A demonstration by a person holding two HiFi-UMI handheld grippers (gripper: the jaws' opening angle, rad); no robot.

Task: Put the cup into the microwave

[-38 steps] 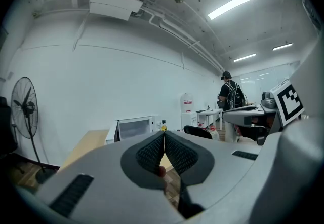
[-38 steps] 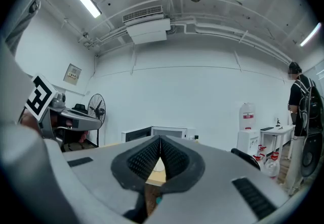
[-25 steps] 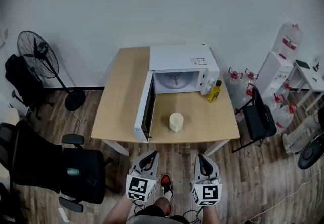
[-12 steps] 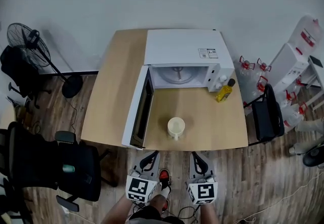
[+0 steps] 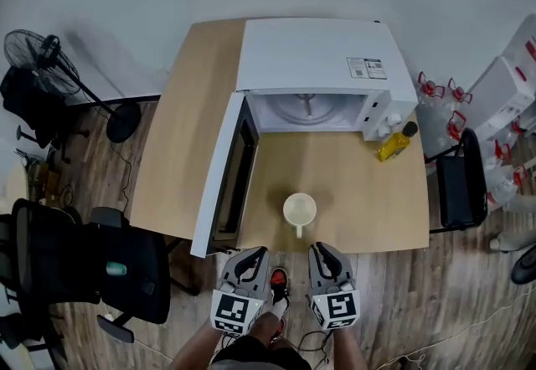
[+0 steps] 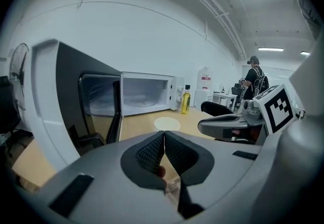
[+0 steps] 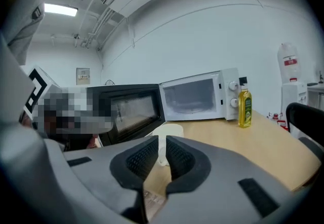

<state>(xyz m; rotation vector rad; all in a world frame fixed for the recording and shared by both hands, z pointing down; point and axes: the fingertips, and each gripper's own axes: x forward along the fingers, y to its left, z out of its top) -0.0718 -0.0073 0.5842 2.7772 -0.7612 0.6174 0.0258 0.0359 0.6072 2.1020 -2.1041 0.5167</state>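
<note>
A cream cup (image 5: 300,211) stands near the wooden table's (image 5: 188,134) front edge, its handle turned toward me. Behind it sits the white microwave (image 5: 318,54), its door (image 5: 223,180) swung wide to the left and its cavity (image 5: 308,109) bare. My left gripper (image 5: 257,254) is shut with nothing in it, just off the table's front edge, below the door's end. My right gripper (image 5: 317,249) is also shut and holds nothing, a short way in front of the cup handle and apart from it. In the right gripper view the cup (image 7: 167,134) shows straight ahead beyond the right gripper (image 7: 161,151). The left gripper view shows the cup's rim (image 6: 167,123) past the shut left gripper (image 6: 163,139).
A yellow oil bottle (image 5: 394,142) stands at the microwave's right front corner. Black office chairs (image 5: 100,268) and a fan (image 5: 33,59) are on the left. Another black chair (image 5: 463,188) and water jugs (image 5: 502,92) are on the right. A person (image 6: 254,78) stands far off.
Both grippers have moved forward and down toward the table's front edge, and the table now looks closer. The cup and microwave have stayed put. Both jaws remain shut.
</note>
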